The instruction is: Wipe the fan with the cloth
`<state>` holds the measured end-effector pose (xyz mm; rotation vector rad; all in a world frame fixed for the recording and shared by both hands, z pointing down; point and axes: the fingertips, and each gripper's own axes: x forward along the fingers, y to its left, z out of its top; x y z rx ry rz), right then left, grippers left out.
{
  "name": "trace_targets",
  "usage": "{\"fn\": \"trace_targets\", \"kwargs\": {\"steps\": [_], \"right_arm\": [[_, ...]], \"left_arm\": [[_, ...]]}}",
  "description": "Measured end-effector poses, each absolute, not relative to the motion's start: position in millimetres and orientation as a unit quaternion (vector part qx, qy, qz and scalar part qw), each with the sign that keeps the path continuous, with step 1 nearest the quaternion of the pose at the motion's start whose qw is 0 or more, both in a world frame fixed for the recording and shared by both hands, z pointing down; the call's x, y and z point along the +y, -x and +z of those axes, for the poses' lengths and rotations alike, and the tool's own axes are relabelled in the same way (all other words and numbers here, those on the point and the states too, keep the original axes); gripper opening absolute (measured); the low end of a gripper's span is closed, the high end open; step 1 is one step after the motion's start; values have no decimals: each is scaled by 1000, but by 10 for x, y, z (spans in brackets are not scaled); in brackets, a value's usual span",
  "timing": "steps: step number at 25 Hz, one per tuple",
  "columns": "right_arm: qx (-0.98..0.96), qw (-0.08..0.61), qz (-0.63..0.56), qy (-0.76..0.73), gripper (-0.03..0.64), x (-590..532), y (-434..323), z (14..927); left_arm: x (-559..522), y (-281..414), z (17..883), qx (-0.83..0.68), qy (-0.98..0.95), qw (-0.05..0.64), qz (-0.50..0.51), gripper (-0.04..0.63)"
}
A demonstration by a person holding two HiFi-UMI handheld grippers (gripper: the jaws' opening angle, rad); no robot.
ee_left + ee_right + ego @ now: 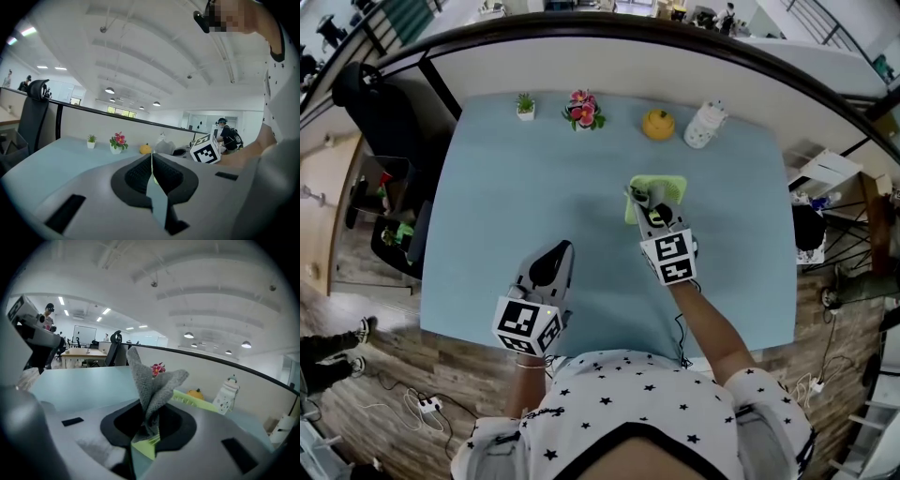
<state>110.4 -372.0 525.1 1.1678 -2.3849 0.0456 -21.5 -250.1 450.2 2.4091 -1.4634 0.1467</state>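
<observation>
A flat light-green fan [668, 187] lies on the pale blue table [506, 206], right of centre. My right gripper [645, 201] is over its near left part, shut on a grey cloth [637, 194]. In the right gripper view the cloth [151, 383] stands up in folds from between the jaws, with the green fan [196, 401] just beyond and beneath them. My left gripper [563, 247] hovers at the table's near left, apart from the fan. Its jaws are shut with nothing between them [151, 165].
Along the table's far edge stand a small potted plant [525, 105], pink flowers [582, 111], a yellow pumpkin figure [657, 125] and a white jar [704, 126]. A partition wall runs behind them. A black chair [380, 112] is off the left side.
</observation>
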Motion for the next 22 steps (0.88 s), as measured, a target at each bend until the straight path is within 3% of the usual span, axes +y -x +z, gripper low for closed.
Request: {"fn": "trace_targets", "kwargs": {"steps": [7, 22], "right_arm": [[-870, 269, 32, -411, 49, -3701, -1065, 5443], [-840, 228, 58, -489, 49, -3891, -1788, 5277]], "left_arm": [[-2487, 265, 4504, -521, -837, 159, 50, 31], [-2469, 162, 4498, -513, -840, 166, 49, 31]]}}
